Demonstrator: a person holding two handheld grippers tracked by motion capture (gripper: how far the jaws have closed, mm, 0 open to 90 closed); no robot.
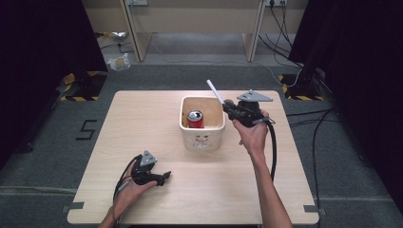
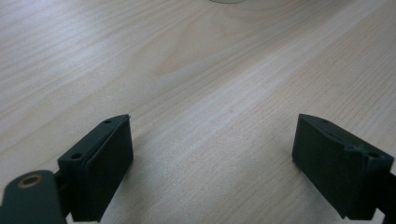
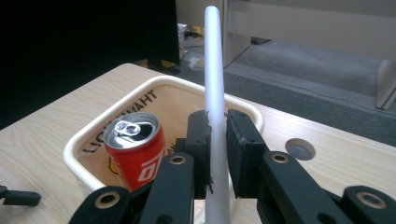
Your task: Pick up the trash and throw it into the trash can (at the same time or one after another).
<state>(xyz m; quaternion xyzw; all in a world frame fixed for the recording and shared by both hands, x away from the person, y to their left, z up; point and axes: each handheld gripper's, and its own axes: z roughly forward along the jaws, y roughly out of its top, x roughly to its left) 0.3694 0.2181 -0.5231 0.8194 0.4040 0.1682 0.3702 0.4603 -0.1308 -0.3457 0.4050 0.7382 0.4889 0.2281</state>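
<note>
Your right gripper (image 3: pixel 215 140) has its jaws clamped on a white straw (image 3: pixel 214 84) — the two black pads press on it from either side, and in the right gripper view the straw runs up between them and well past their tips. In the high view the same gripper (image 1: pixel 230 107) sits just beside the right rim of a cream square tub (image 1: pixel 203 140), at about the height of that rim, with the straw (image 1: pixel 215 91) slanting away from the jaws toward the table's far edge. Your right hand (image 1: pixel 254 135) holds the gripper from the near side, its black cable looping down along your forearm.

Inside the tub (image 3: pixel 93 135) stands a red drinks can (image 3: pixel 137 154), upright, its pull-tab top facing up; in the high view the can (image 1: pixel 195 118) sits close to the tub's middle. The straw is outside the can, apart from it and off to its right.

Your left gripper (image 2: pixel 212 154) has its jaws standing wide apart, with bare wood grain between them — nothing is held. In the high view it (image 1: pixel 164 176) lies low over the light wooden table (image 1: pixel 142 118) near the front left, held in your left hand (image 1: pixel 128 190), well apart from the tub.
</note>
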